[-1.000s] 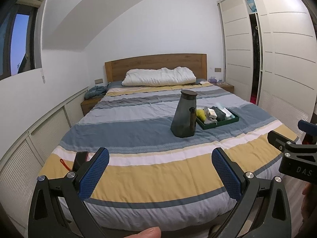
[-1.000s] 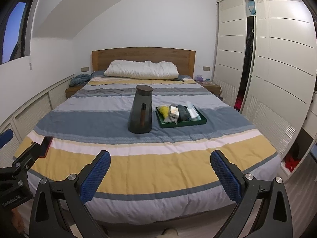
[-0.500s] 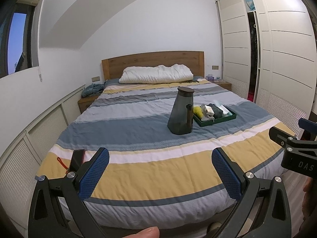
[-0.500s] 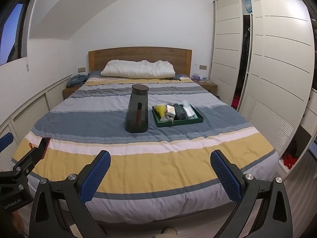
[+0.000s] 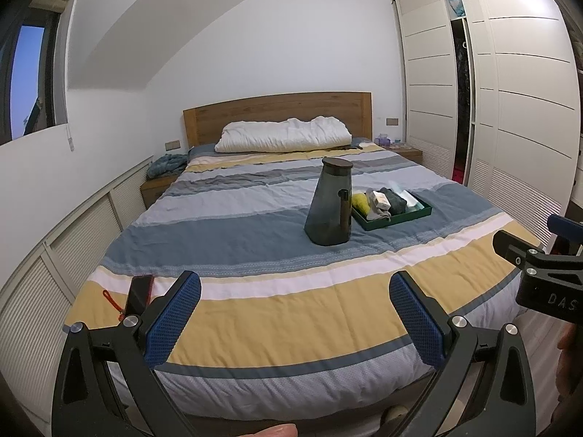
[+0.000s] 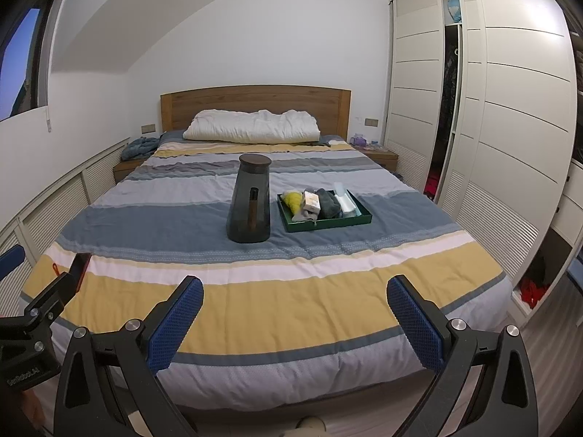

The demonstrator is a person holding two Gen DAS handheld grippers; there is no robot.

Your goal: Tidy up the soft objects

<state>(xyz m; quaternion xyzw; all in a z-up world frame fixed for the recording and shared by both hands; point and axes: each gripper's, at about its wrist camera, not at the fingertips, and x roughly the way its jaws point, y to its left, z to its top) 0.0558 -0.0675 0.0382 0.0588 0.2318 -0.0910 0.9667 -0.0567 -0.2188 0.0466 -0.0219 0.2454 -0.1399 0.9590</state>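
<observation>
The soft objects [image 6: 316, 202] lie bunched in a green tray [image 6: 329, 223] on the broad blue band of the striped bedspread [image 6: 255, 302], about midway up the bed: a yellow-green roll [image 6: 292, 198] at the tray's left end, then a grey sock [image 6: 306, 215] with a pale folded piece [image 6: 312, 200] on it, a dark grey bundle [image 6: 327, 202], and a light, clear-wrapped packet [image 6: 346, 202] at the right end. Just left of the tray, close to it but whether touching cannot be told, a tall dark smoky jug [image 6: 249, 200] with a dark lid stands upright. Both tools are well short of the tray, at the foot of the bed. The right gripper [image 6: 294, 322] has its blue-padded fingers [image 6: 176, 322] spread wide and holds nothing, with the tray ahead and a little right of its centre line. The left gripper [image 5: 295, 322] is likewise wide apart and empty; from it the tray [image 5: 393, 220] sits ahead and to the right, partly behind the jug [image 5: 329, 204]. Between the grippers and the tray the yellow, white and blue stripes lie flat and bare. A dark phone [image 5: 138, 293] with a red cord rests near the bed's left front corner. A white pillow [image 6: 251, 131] lies against the wooden headboard [image 6: 255, 100]. Louvred panels [image 5: 73, 240] run close along the bed's left side, and a white wardrobe [image 6: 510, 127] stands to the right across a strip of floor, its door partly open.
</observation>
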